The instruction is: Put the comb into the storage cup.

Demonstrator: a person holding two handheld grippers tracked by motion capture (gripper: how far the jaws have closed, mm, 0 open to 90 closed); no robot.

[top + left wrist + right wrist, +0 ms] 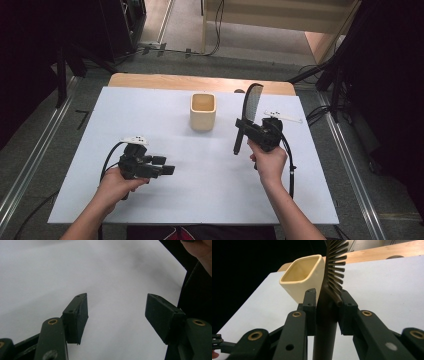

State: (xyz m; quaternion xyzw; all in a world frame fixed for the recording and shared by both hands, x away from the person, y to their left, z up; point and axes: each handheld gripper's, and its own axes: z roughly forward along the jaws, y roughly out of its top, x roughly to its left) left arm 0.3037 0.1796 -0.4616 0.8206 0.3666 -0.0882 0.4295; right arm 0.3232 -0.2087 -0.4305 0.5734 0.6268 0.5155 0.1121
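Note:
A black comb stands nearly upright above the white table, clamped at its middle by my right gripper. In the right gripper view both pads press the comb just below its teeth. A cream square cup stands open-topped left of the comb; the cup sits close behind the jaws. My left gripper hovers low over the front left of the table, pointing right. Its jaws stand wide apart with nothing between them, and its fingertips frame bare white surface.
A wooden strip runs along the table's far edge. Cables trail from both grippers toward the front. Dark stands and floor rails flank the table on both sides.

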